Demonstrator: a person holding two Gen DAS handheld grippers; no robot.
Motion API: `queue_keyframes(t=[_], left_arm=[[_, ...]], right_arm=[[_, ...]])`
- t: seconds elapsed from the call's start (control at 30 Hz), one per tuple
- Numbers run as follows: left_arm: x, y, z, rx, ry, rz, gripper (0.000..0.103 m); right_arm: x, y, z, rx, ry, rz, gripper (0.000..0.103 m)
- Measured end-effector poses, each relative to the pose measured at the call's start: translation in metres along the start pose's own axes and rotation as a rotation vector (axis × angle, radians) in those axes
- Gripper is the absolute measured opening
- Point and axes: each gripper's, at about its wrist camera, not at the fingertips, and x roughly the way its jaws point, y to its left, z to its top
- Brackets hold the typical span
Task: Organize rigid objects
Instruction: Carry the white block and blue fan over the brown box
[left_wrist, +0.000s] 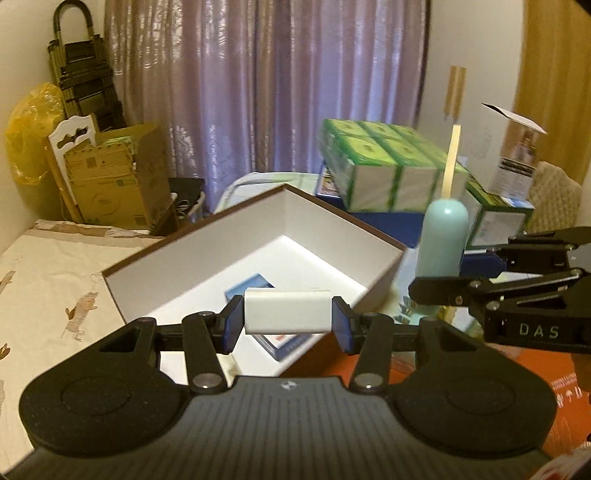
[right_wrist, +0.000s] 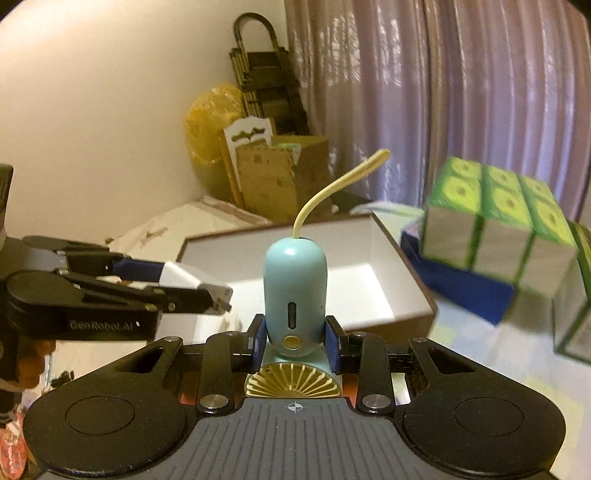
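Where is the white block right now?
In the left wrist view, the white block sits gripped between the left gripper fingers, above the open box.

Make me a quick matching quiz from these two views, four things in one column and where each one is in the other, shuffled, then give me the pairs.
Things:
1. white block
2. blue fan
3. blue packet
4. green cartons

Places:
A. lying inside the open box
B. stacked behind the box, by the curtain
C. clamped in the right tongs
D. clamped in the left tongs

Pairs: 1-D, 2-C, 3-A, 4-B
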Motion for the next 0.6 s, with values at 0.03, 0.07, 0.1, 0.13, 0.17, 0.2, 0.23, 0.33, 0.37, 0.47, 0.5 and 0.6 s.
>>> queue_keyframes(t=[0.03, 0.07, 0.1, 0.13, 0.17, 0.2, 0.23, 0.33, 0.37, 0.47, 0.5, 0.6], left_arm=[[0.003, 0.004, 0.003, -0.002, 0.000, 0.006, 0.045], [0.007, 0.008, 0.006, -0.005, 0.000, 0.015, 0.045], [0.012, 0.012, 0.009, -0.008, 0.004, 0.024, 0.045], [0.016, 0.016, 0.012, -0.011, 0.006, 0.030, 0.045], [0.020, 0.020, 0.014, -0.015, 0.009, 0.036, 0.045], [0.024, 0.024, 0.016, -0.020, 0.015, 0.043, 0.045], [0.028, 0.027, 0.018, -0.024, 0.020, 0.048, 0.045], [0.043, 0.036, 0.020, -0.042, 0.049, 0.063, 0.045], [0.050, 0.039, 0.020, -0.051, 0.065, 0.069, 0.045], [0.066, 0.043, 0.016, -0.071, 0.109, 0.073, 0.045], [0.071, 0.045, 0.014, -0.077, 0.124, 0.072, 0.045], [0.086, 0.047, 0.009, -0.092, 0.168, 0.066, 0.045]], right_arm=[[0.006, 0.000, 0.006, -0.005, -0.005, 0.004, 0.029], [0.011, 0.000, 0.011, -0.012, -0.010, 0.008, 0.029], [0.017, 0.000, 0.016, -0.020, -0.017, 0.010, 0.029], [0.023, 0.000, 0.021, -0.028, -0.023, 0.011, 0.029], [0.028, -0.001, 0.025, -0.035, -0.025, 0.010, 0.029], [0.035, -0.001, 0.030, -0.040, -0.027, 0.009, 0.029], [0.042, -0.002, 0.034, -0.045, -0.029, 0.006, 0.029], [0.064, -0.007, 0.044, -0.059, -0.026, 0.002, 0.029], [0.071, -0.010, 0.046, -0.065, -0.022, 0.000, 0.029], [0.093, -0.016, 0.050, -0.079, -0.002, -0.012, 0.029], [0.098, -0.021, 0.050, -0.084, 0.005, -0.013, 0.029], [0.118, -0.030, 0.047, -0.094, 0.045, -0.019, 0.029]])
